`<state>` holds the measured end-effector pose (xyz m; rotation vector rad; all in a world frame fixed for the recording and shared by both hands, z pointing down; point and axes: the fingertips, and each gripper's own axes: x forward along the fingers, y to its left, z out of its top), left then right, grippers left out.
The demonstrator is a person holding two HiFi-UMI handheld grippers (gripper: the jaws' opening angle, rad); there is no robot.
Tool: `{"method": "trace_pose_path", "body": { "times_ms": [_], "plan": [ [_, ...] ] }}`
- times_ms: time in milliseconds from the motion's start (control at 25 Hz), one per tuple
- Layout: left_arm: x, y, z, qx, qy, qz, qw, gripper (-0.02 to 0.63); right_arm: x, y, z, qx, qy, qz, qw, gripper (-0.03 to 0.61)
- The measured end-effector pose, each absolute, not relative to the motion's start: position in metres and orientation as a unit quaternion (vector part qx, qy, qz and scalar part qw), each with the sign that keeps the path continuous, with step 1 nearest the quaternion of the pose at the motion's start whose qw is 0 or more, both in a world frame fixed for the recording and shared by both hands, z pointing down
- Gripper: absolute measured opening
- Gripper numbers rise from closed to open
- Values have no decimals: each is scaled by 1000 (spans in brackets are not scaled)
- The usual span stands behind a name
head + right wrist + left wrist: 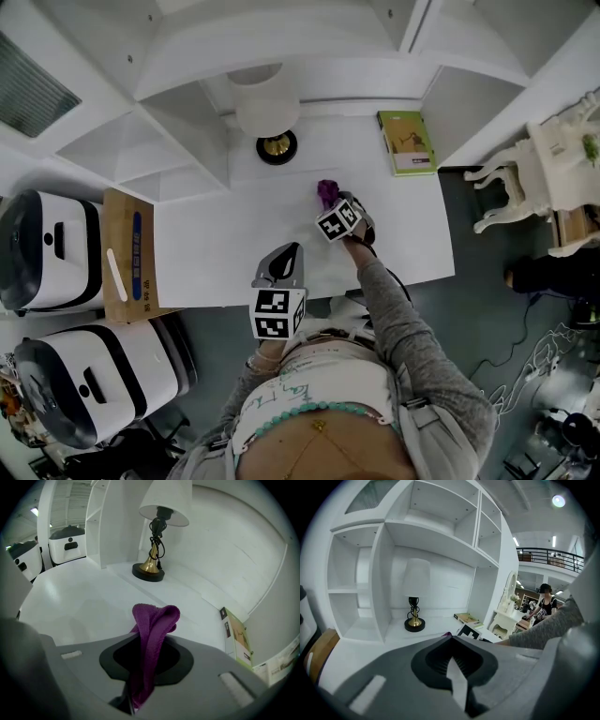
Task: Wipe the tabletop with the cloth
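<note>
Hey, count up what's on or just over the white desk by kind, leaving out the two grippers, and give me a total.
Lamp: 1
Book: 1
Purple cloth: 1
Total: 3

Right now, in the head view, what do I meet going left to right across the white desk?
Brown cardboard box → white-shaded lamp on a black and gold base → purple cloth → green book.
</note>
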<state>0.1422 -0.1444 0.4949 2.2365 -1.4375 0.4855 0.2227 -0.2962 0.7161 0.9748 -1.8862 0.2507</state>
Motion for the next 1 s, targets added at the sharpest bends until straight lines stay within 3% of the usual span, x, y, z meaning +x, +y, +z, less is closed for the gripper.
{"method": "trace_pose_path", "body": {
  "times_ms": [1000],
  "plan": [
    [188,-149,496,812,-513,180,214,5,272,-299,716,405,-771,108,479,74]
  ]
}}
